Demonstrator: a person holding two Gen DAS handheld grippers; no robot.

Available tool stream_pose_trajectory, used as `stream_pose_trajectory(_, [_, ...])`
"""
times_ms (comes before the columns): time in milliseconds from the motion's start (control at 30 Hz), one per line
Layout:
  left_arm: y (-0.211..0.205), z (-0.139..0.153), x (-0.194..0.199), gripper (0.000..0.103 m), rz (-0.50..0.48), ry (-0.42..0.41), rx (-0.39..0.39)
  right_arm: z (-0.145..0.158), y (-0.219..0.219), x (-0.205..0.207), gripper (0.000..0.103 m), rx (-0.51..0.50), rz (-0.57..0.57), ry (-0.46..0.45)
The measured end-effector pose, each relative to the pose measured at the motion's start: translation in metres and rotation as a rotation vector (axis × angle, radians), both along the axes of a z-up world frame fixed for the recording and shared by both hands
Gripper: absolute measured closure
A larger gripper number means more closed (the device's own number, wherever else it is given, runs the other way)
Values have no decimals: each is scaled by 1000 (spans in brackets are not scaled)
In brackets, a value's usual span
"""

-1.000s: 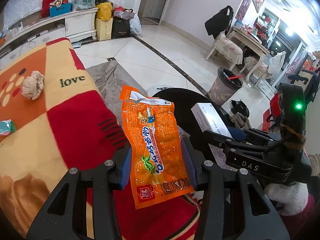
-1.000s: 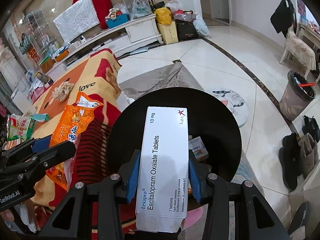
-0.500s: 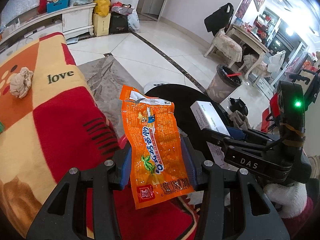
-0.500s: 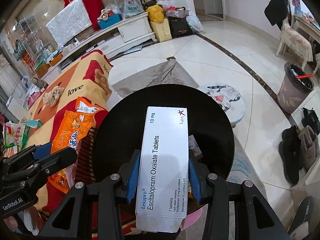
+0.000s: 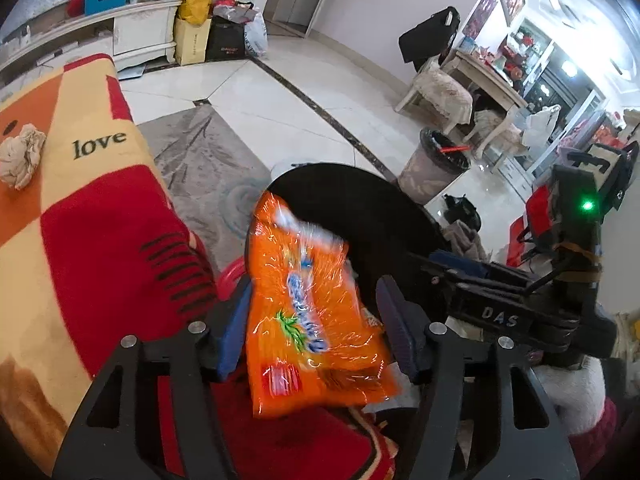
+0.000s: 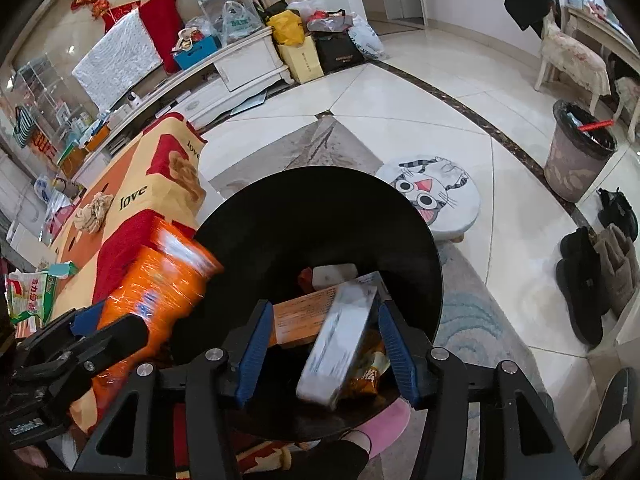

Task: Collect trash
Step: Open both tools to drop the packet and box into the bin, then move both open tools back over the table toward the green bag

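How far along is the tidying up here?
Done: several wrappers and boxes already lie in the black bin. In hand: both sets of jaws have just been opening, so the orange snack packet slips from the left gripper and the white tablet box drops from the right gripper. Left: the crumpled tissue and green-and-white packet on the blanket.

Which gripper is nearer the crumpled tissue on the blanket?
Left. The left gripper hangs by the blanket's edge; the right gripper is over the black bin, farther from the tissue.
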State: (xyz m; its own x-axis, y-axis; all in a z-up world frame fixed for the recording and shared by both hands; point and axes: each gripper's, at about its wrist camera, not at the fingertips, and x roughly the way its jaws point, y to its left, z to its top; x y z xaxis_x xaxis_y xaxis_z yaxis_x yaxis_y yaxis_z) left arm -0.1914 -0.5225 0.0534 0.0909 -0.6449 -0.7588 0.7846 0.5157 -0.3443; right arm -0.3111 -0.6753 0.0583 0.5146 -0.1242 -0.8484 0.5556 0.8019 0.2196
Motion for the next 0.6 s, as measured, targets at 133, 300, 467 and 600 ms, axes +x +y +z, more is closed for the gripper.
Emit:
stream_pose_trajectory(133, [5, 1, 0, 42, 6, -13, 7, 2, 2, 0, 49, -2, 4, 4])
stream_pose_trajectory(300, [14, 2, -1, 42, 25, -26, 16, -1, 8, 2, 49, -2, 21, 15])
stream_pose_trajectory(467, [23, 3, -2, 42, 45, -58, 30, 0, 20, 5, 49, 5, 40, 11])
stream_pose_trajectory(600, [36, 4, -4, 42, 63, -95, 43, -1, 30, 9, 48, 10, 56, 14])
